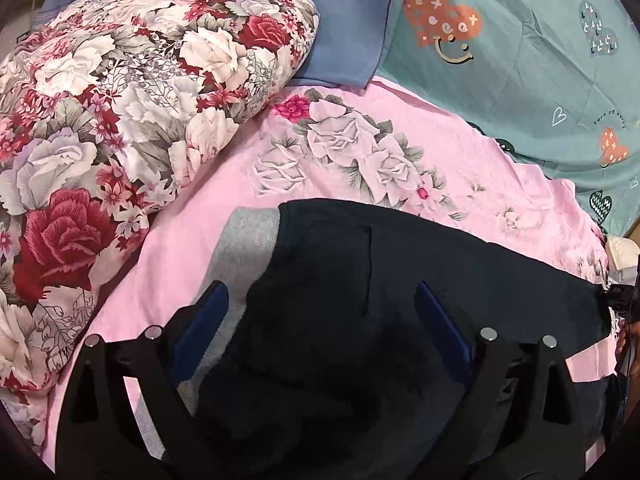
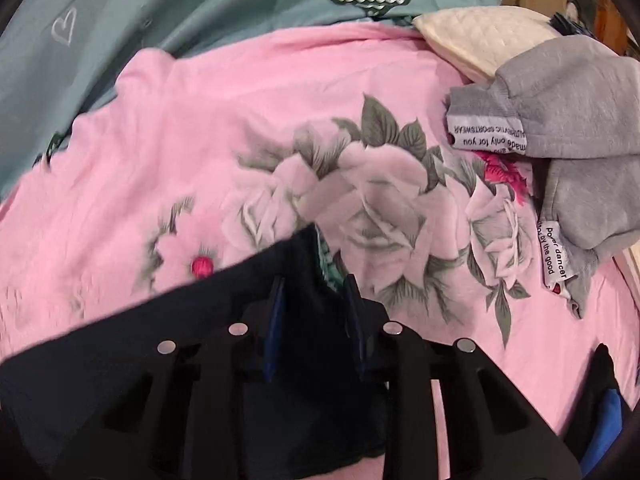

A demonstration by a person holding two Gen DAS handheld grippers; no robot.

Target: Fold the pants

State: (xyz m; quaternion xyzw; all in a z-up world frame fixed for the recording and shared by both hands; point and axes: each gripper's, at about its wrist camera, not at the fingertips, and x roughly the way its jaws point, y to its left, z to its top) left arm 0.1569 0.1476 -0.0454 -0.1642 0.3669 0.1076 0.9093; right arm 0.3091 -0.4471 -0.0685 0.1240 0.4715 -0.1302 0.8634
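Observation:
Dark navy pants (image 1: 420,264) with a grey waistband (image 1: 244,240) lie on the pink floral bed sheet (image 1: 200,208). My left gripper (image 1: 320,292) is open, its blue-padded fingers (image 1: 204,320) spread wide just above the waist end of the pants. In the right wrist view my right gripper (image 2: 316,280) is shut on an edge of the same dark pants (image 2: 160,352), holding the cloth between the blue pads over the sheet (image 2: 200,140).
A thick floral quilt (image 1: 120,120) is piled at the left. A blue pillowcase (image 1: 348,28) and a teal heart-print cover (image 1: 520,60) lie at the back. Folded grey sweatpants (image 2: 568,120) and a cream cushion (image 2: 472,40) sit at the right.

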